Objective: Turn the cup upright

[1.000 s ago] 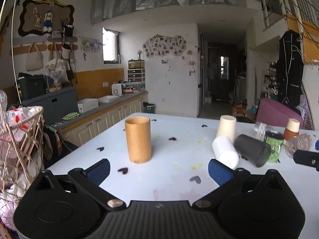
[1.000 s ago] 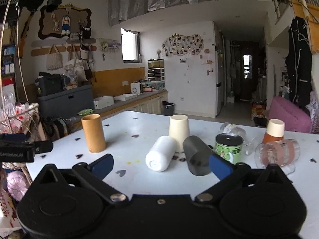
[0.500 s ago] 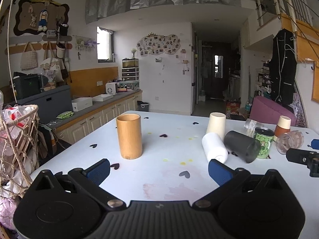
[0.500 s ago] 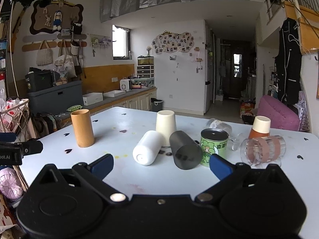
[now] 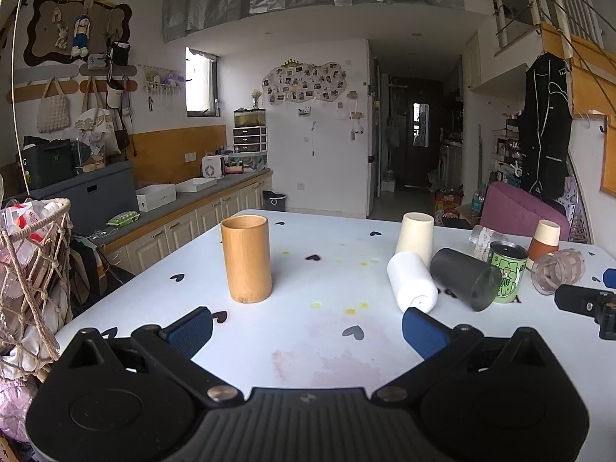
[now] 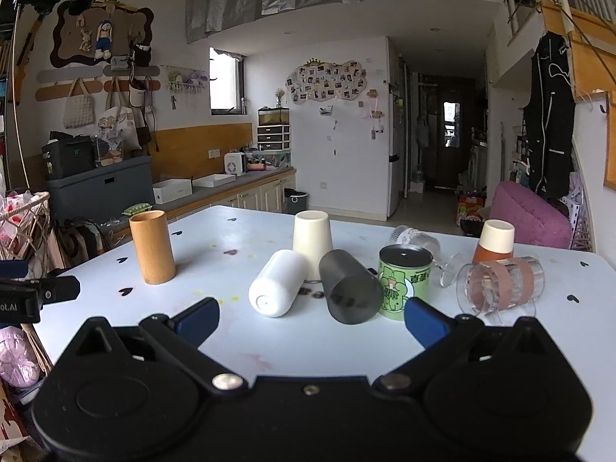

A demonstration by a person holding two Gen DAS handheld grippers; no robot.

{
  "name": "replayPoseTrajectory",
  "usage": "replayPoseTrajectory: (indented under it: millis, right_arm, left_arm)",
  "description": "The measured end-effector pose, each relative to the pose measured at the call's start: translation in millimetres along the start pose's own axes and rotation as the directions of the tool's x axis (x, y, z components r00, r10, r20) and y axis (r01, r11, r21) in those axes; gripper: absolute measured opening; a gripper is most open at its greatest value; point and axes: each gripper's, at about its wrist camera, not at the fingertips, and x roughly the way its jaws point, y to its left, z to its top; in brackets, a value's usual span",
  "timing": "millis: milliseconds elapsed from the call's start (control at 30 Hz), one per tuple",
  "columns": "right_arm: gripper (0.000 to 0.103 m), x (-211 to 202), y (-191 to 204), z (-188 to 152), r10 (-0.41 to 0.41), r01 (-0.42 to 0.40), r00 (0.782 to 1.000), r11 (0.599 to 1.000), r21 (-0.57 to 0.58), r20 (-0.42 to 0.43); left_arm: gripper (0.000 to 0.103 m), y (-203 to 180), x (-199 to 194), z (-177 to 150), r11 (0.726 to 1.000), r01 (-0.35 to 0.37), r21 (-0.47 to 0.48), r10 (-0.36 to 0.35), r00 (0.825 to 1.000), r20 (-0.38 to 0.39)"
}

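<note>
Left wrist view is showing the left hand-held gripper hovering with its blue-padded fingers spread wide and gripping nothing, low over the white heart-patterned tabletop. A tall tan bamboo cylinder cup is standing upright with its mouth up, well left of the green printed tin can. A white plastic cup is lying on its side left of that can, and a dark grey cup is lying on its side between the two, leaning against the can. A cream cup is sitting mouth-down behind the white one. In the right wrist view, the right hand-held gripper is likewise hanging spread and unloaded just in front of the can. A clear tumbler with a brown band is lying on its side right of the can.
</note>
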Motion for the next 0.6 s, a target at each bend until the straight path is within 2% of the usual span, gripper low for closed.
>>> replayPoseTrajectory:
  millis: [600]
  right_arm:
    - [0.103,-1.1,-3.7,-0.7,-0.015,0.015,1.000,1.000,0.003,0.003]
  left_arm:
    - [0.103,0.2,0.4,0.1,1.000,0.000,-0.004,0.000,1.000,-0.004]
